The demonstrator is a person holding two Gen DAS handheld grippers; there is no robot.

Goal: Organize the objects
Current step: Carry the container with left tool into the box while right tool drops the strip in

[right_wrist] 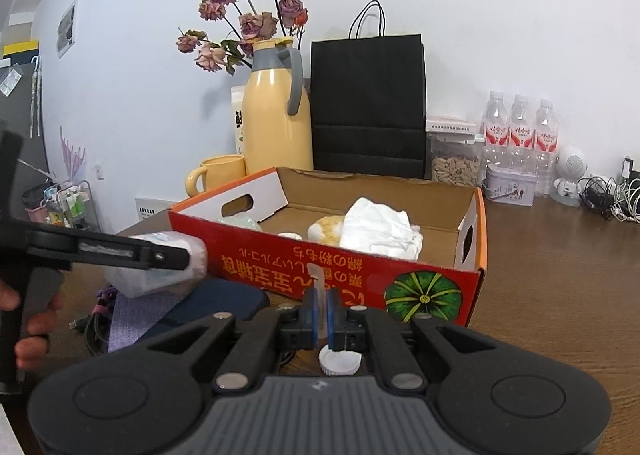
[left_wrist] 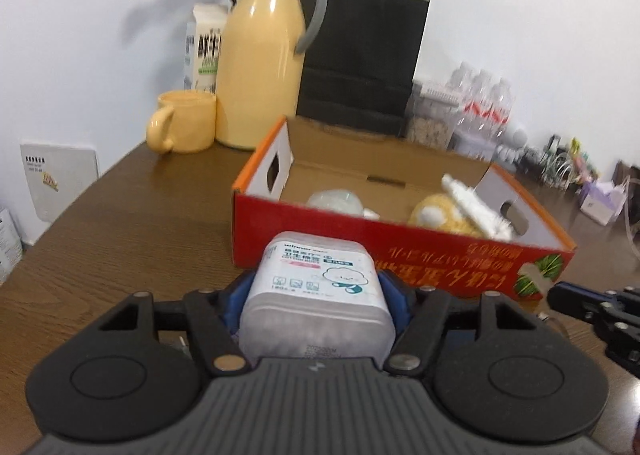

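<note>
Your left gripper (left_wrist: pixel 316 291) is clamped on the cotton-swab box (left_wrist: pixel 318 295), blue pads pressed to its two long sides, label facing up. The box is held above the brown table (left_wrist: pixel 140 215), just short of the near red wall of the cardboard tray (left_wrist: pixel 400 251). It is not yet over the opening.

Your right gripper (right_wrist: pixel 320 311) has its jaws nearly together on a thin clear item (right_wrist: pixel 319 287) with a white cap (right_wrist: pixel 339 361) at its lower end; I cannot tell what the item is. It sits just in front of the same red wall.

Inside the tray lie a white cloth (right_wrist: pixel 380 231), a yellow plush item (right_wrist: pixel 326 229) and a pale rounded object (left_wrist: pixel 336 201).

Judgement: the step in hand is placing the swab box in the tray. Lift enough to clear the red wall before going forward. Aim for the bare cardboard floor on the left, behind the handle cut-out (left_wrist: pixel 276 171), away from the cloth. Keep the box level, lower until it rests on the floor, then release. Keep the right gripper clear of the left one's path.
</note>
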